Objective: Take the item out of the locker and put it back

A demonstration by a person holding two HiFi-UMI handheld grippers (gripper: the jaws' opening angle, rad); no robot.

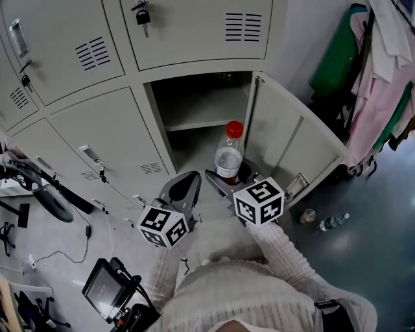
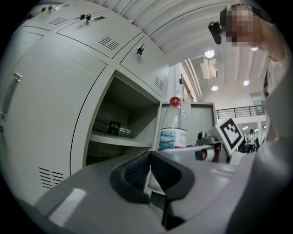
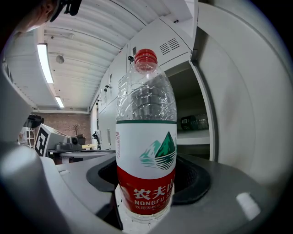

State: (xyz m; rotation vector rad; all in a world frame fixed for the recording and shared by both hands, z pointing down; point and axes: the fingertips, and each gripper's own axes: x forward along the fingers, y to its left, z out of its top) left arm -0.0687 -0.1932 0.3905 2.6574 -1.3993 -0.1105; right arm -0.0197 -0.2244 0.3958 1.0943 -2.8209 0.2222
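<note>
A clear water bottle (image 1: 229, 155) with a red cap and a red-and-white label stands upright in my right gripper (image 1: 227, 179), whose jaws are shut on its lower part. In the right gripper view the bottle (image 3: 146, 151) fills the middle, clamped between the dark pads (image 3: 194, 180). It is just in front of the open lower locker compartment (image 1: 201, 104), whose door (image 1: 292, 142) swings out to the right. My left gripper (image 1: 183, 189) hovers to the bottle's left, shut and holding nothing; in its own view the bottle (image 2: 174, 129) shows beyond its tips (image 2: 151, 183).
A second bottle (image 2: 112, 129) lies on the shelf (image 1: 204, 122) inside the compartment. Closed locker doors with keys (image 1: 142, 16) are above and to the left. Clothes (image 1: 382, 84) hang at the right. A small bottle (image 1: 332, 222) and a cup (image 1: 307, 215) lie on the floor, with a screen device (image 1: 104, 288) at lower left.
</note>
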